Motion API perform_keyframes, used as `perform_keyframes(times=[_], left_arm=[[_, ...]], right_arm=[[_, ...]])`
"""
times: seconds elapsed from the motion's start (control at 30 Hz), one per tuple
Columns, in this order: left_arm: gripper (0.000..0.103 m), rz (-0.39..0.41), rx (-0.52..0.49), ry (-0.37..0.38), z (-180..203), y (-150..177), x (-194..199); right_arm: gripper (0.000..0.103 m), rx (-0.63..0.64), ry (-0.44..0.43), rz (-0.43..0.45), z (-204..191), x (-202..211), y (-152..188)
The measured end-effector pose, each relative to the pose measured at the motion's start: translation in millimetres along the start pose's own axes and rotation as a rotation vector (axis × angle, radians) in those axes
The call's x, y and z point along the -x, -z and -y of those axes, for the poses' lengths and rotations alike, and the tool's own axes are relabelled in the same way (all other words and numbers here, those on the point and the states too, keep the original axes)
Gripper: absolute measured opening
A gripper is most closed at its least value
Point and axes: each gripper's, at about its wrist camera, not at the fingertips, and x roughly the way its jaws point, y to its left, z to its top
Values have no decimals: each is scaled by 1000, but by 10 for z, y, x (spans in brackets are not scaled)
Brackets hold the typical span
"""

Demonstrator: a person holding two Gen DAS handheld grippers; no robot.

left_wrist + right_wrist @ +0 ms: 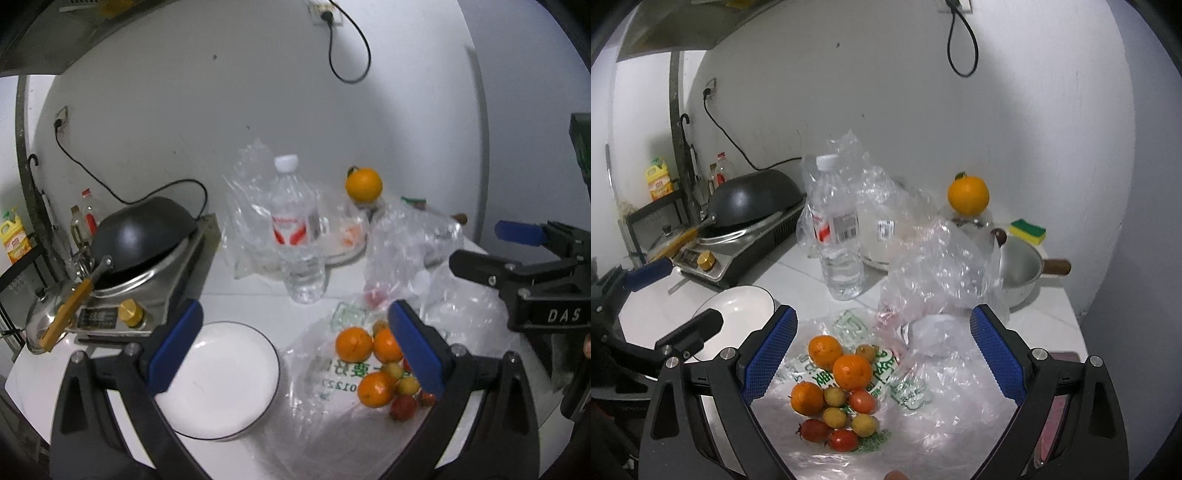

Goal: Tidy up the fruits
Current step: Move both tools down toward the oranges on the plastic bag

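Note:
A pile of small fruit lies on a flat clear plastic bag (pixel 923 398): three mandarins (pixel 851 371), several yellow-green longan-like fruits (pixel 834 417) and red cherry tomatoes (pixel 843 439). The same pile (pixel 380 369) shows in the left wrist view, beside an empty white plate (pixel 221 376). My left gripper (pixel 295 350) hovers open over the plate and bag edge. Just above the fruit, my right gripper (pixel 882 354) is open, holding nothing. A lone orange (pixel 968 195) sits on a lid at the back.
A water bottle (pixel 836 229) stands mid-counter among crumpled clear bags (pixel 942 266). At the left, a black wok (pixel 144 229) sits on a cooker. Right of the bags are a metal saucepan (pixel 1023 273) and a sponge (pixel 1027 230). The white wall is close behind.

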Motion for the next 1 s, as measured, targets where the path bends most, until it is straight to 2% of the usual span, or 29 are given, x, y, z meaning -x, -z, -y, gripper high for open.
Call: perform_keyframes(times=[0.57, 0.67, 0.83, 0.9, 0.93, 1.0], left_arm=[[101, -140, -54, 22, 302, 126, -592], [100, -157, -64, 32, 343, 128, -694], [91, -197, -74, 51, 384, 158, -875], [91, -208, -76, 54, 388, 171, -928], [91, -211, -77, 57, 392, 174, -948], [86, -219, -80, 65, 401, 183, -1002]], right_arm=[[96, -49, -37, -121, 315, -528, 261], [88, -51, -46, -141, 327, -612, 299], [83, -55, -64, -168, 359, -742, 347], [71, -59, -65, -177, 384, -785, 357], [69, -65, -66, -182, 399, -803, 363], [61, -71, -75, -198, 428, -848, 378]])
